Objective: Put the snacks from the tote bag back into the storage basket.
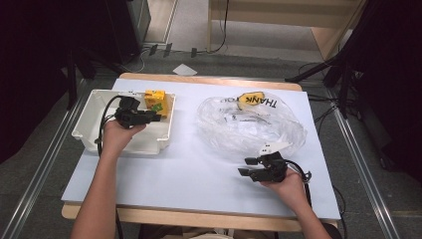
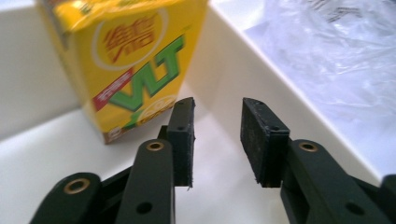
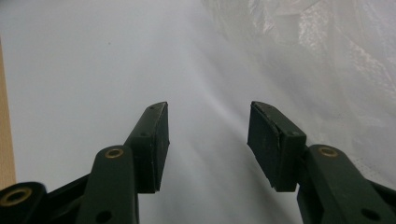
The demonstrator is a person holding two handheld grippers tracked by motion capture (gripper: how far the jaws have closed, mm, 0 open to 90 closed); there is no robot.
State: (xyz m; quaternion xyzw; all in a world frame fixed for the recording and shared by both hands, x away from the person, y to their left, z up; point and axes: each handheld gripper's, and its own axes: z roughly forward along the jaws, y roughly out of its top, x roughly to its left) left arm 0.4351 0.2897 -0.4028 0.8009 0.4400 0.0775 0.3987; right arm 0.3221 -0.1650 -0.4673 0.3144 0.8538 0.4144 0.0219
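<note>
Left claw (image 2: 217,140) standing spread, empty, releasing yellow tea carton (image 2: 126,60) upright inside white bin (image 1: 87,127); right claw (image 3: 208,144) waiting spread beside plastic bag (image 1: 249,124).

A wooden table (image 1: 209,79) carried a pale sheet (image 1: 199,174) that covered nearly all of its top, leaving bare wood along the far and near edges. On the sheet, toward the far left corner, sat a white tub (image 1: 89,124) with its long side roughly along the left edge. Toward the far right corner lay a crumpled clear plastic bag (image 1: 249,124), printed with what looked like "THANK YOU" on a yellow patch. The two stood well apart, with bare sheet between them and along the near edge.
</note>
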